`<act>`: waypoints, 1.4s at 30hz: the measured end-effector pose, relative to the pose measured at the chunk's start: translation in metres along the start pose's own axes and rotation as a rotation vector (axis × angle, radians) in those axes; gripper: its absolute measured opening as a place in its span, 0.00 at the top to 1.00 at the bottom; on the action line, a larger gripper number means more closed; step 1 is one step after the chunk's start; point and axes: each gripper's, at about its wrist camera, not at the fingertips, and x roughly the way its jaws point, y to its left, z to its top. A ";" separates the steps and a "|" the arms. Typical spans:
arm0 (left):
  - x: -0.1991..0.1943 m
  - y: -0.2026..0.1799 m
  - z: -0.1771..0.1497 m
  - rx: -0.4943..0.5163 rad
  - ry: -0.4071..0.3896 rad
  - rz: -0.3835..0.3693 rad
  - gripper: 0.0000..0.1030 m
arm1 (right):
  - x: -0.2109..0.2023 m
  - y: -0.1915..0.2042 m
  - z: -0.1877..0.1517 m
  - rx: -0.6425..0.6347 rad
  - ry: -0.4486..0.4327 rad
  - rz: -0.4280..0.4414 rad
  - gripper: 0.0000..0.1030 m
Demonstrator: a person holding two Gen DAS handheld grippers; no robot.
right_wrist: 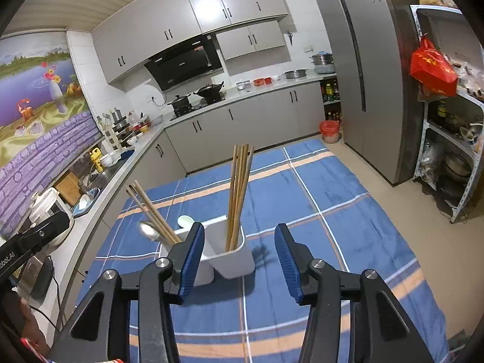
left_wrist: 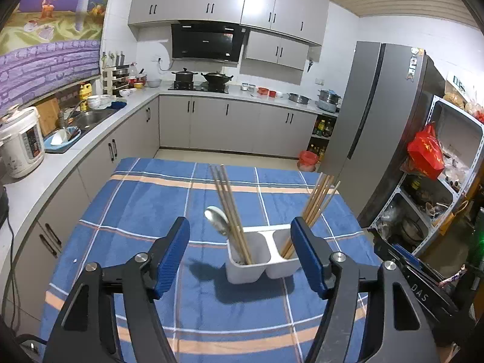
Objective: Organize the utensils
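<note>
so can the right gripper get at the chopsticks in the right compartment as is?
Probably yes. The right gripper is open, and the chopsticks stand upright in the holder between its fingers, tops clear above the rim. Nothing blocks them; the left gripper is open and holds nothing.

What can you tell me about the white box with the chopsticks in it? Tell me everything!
The white utensil holder looks like smooth plastic, with rounded corners and two open-topped compartments joined side by side. It stands upright on the blue plaid tablecloth. One compartment holds wooden chopsticks and a metal spoon, all leaning; the other holds only wooden chopsticks. Both grippers are open near it, and I can't see either touching it.
</note>
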 end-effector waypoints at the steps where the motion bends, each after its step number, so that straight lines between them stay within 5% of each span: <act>1: -0.005 0.002 -0.002 -0.001 -0.001 0.002 0.31 | -0.005 0.003 -0.003 -0.004 -0.001 -0.006 0.48; 17: -0.075 0.044 -0.029 -0.007 -0.073 0.076 0.15 | -0.055 0.057 -0.035 -0.081 -0.050 -0.010 0.37; 30: -0.113 0.053 -0.043 0.021 -0.215 0.171 0.00 | -0.074 0.073 -0.044 -0.129 -0.112 -0.062 0.23; 42: -0.134 0.047 -0.054 0.054 -0.284 0.079 0.00 | -0.089 0.060 -0.058 -0.077 -0.143 -0.125 0.21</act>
